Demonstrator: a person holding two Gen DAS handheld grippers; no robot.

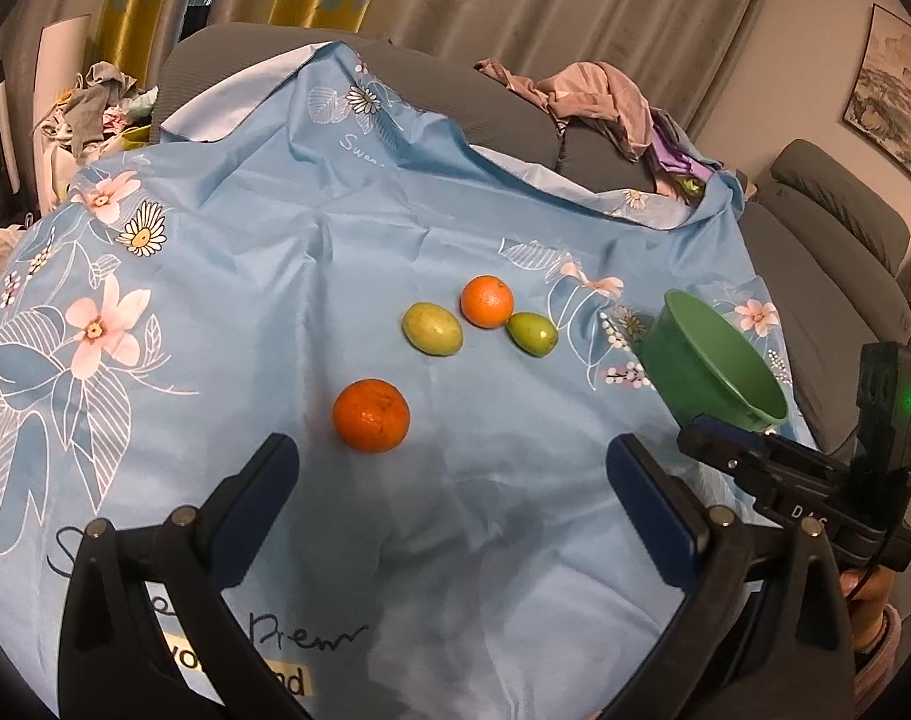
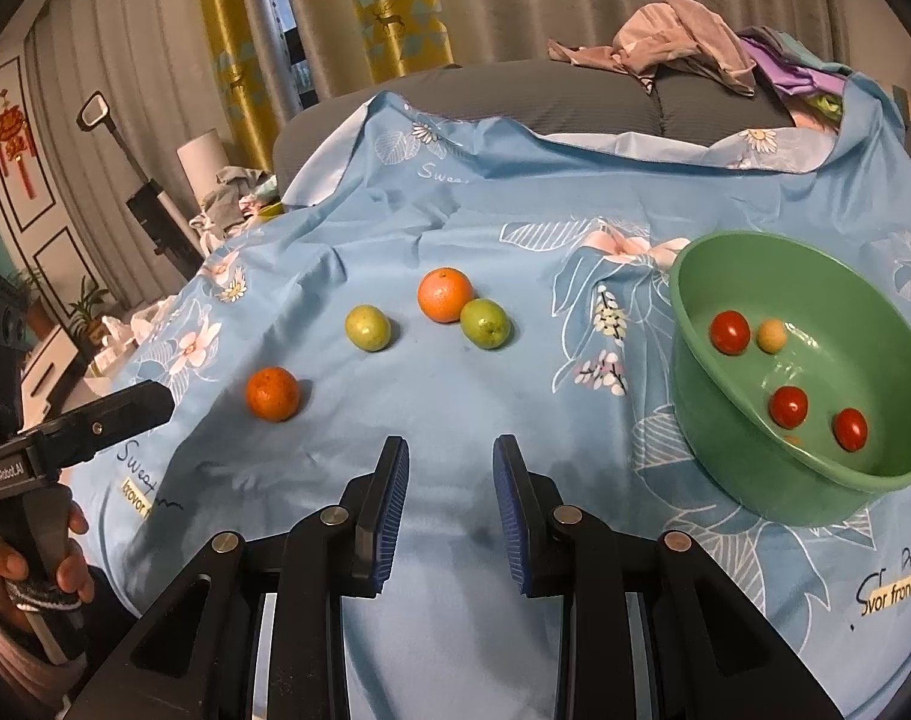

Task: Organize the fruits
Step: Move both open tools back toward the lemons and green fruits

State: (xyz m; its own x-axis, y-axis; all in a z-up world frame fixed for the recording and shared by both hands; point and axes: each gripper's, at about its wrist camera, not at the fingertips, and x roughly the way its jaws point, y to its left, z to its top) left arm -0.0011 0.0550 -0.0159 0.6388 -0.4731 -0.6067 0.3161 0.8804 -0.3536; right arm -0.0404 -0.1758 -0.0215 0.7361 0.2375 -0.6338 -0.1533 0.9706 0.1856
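Cherry tomatoes [image 2: 729,331], three red, plus one pale yellowish fruit [image 2: 772,335], inside green bowl [image 2: 719,420]. Left gripper [image 1: 452,468] spread wide, empty; right gripper [image 2: 450,462] partly parted, gripping nothing.

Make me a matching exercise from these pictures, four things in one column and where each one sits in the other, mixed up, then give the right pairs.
Things:
1. Near orange
2. Far orange
3. Cherry tomatoes
4. Left hand-held gripper

Places:
A. Inside the green bowl
B. Touching a green fruit
C. Alone on the blue cloth, nearest the left gripper
D. Over bare cloth, open and empty

Pairs: 1-C, 2-B, 3-A, 4-D
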